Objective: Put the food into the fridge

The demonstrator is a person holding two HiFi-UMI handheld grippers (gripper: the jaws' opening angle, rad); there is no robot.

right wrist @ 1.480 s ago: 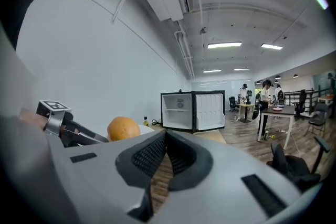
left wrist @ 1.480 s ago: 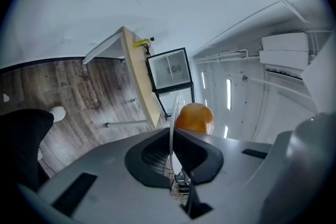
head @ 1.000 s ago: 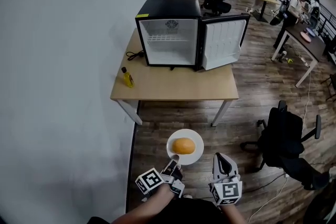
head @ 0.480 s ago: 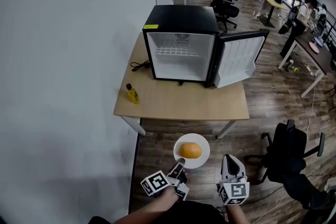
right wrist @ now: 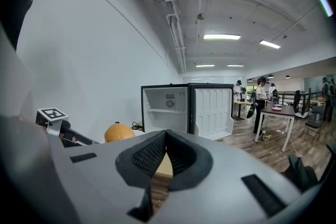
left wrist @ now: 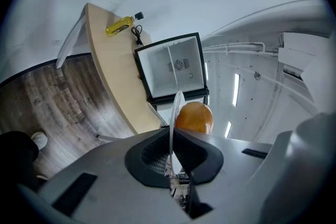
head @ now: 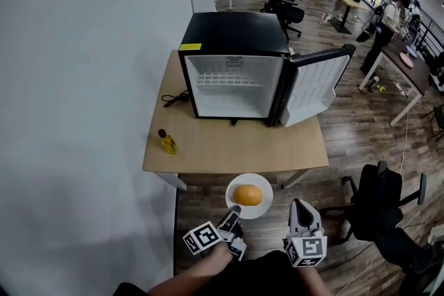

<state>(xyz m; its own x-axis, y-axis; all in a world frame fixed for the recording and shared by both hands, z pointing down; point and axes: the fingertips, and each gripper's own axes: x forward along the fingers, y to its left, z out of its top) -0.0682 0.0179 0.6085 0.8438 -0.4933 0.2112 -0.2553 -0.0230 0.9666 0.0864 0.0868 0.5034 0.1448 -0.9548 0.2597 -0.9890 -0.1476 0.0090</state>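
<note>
A round orange food item (head: 248, 195) lies on a white plate (head: 263, 185), carried in the air just short of the table's near edge. My left gripper (head: 233, 213) is shut on the plate's near rim. In the left gripper view the plate (left wrist: 175, 110) shows edge-on between the jaws, with the food (left wrist: 194, 117) behind it. My right gripper (head: 298, 207) hangs beside the plate, shut and empty; its jaws (right wrist: 164, 140) meet at the tips. The black mini fridge (head: 236, 73) stands on the wooden table (head: 236, 145), its door (head: 316, 83) swung open to the right and its white inside bare.
A small yellow bottle (head: 167, 143) stands at the table's left edge, with a black cable (head: 177, 98) beside the fridge. A white wall runs along the left. A black office chair (head: 378, 208) is on the right. People and desks are in the far background.
The table and fridge have come nearer and sit larger in the head view. The plate with the food stays held in the left gripper; the right gripper stays shut beside it.
</note>
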